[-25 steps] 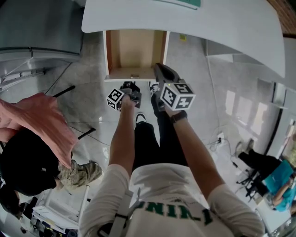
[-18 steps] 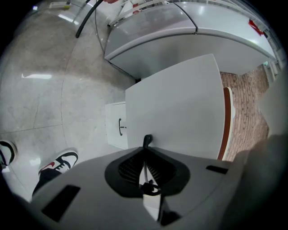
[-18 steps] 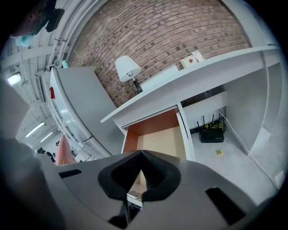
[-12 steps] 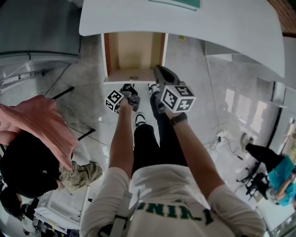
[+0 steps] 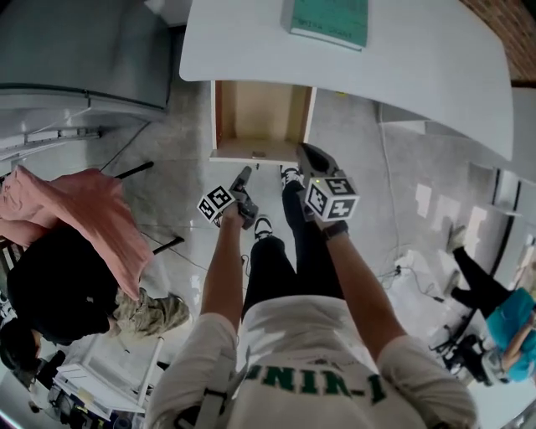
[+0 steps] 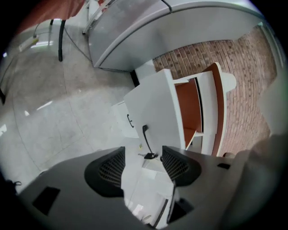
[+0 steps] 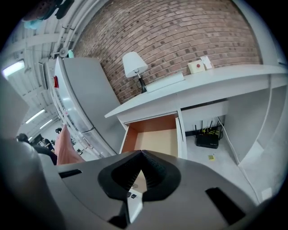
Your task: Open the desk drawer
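Green book [image 5: 329, 21] lies on white desk [image 5: 435, 75] above open drawer [image 5: 256, 113].

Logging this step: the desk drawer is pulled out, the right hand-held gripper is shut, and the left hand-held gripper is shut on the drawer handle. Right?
One thing is off: the left hand-held gripper is open, not shut on the handle. The left gripper view shows its jaws apart, having just been opening, with the handle ahead and unpinched. The rest stands.
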Available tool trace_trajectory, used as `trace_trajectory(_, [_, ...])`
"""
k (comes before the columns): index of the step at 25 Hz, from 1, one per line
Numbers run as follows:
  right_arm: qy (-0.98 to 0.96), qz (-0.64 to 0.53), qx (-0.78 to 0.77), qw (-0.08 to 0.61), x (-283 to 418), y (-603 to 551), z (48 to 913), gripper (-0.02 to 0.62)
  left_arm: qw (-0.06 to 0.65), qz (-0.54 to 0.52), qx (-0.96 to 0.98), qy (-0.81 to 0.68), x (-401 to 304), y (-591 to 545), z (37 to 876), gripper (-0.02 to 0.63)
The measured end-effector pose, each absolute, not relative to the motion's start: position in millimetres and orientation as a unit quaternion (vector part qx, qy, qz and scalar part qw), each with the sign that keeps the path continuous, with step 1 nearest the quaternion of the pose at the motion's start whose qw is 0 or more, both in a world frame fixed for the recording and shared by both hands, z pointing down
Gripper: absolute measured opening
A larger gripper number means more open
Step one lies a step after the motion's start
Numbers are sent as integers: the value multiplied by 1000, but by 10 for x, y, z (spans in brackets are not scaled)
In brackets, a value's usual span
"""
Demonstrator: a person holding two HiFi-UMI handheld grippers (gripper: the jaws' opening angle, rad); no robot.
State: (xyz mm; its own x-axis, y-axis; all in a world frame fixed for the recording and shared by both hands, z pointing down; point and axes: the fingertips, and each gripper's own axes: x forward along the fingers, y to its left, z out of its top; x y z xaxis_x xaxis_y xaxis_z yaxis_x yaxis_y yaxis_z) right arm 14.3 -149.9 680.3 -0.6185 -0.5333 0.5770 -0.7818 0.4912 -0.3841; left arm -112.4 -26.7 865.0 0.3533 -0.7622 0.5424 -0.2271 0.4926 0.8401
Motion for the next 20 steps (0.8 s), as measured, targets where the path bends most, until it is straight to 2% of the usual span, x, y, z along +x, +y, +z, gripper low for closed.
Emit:
trace_trajectory(6, [-841, 318, 392, 197, 78, -1478, 6417, 2, 628, -80, 533, -562, -1228, -188, 7909, 239])
trace_trajectory(13, [-858, 275, 386, 201, -21, -1478, 5635, 2, 506, 22, 618, -602, -1539, -559, 6551, 239])
trace_trajectory(20, [-873, 237, 390, 170, -18, -1486, 4733, 2, 361, 43, 689, -628, -1586, -1008, 5074, 236])
